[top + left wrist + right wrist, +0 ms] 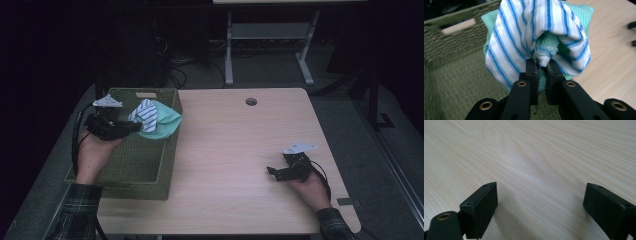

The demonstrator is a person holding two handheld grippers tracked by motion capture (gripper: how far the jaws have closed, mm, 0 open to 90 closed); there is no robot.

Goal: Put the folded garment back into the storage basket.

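Observation:
My left gripper [131,125] is shut on a bundle of cloths: a white cloth with blue stripes [146,114] wrapped over a mint green towel [166,123]. It holds them over the right rim of a green woven basket [131,165]. In the left gripper view the jaws pinch a fold of the green towel [543,56], and the striped cloth [519,32] drapes over it. My right gripper [272,174] rests low over the light wooden table [235,145] at the front right. Its jaws stand wide apart over bare wood [539,175], with nothing between them.
The basket stands at the table's left edge and its floor [461,85] lies bare below the cloths. A round cable hole [251,101] sits near the table's far edge. Another desk's legs [229,55] and cables stand on the floor beyond.

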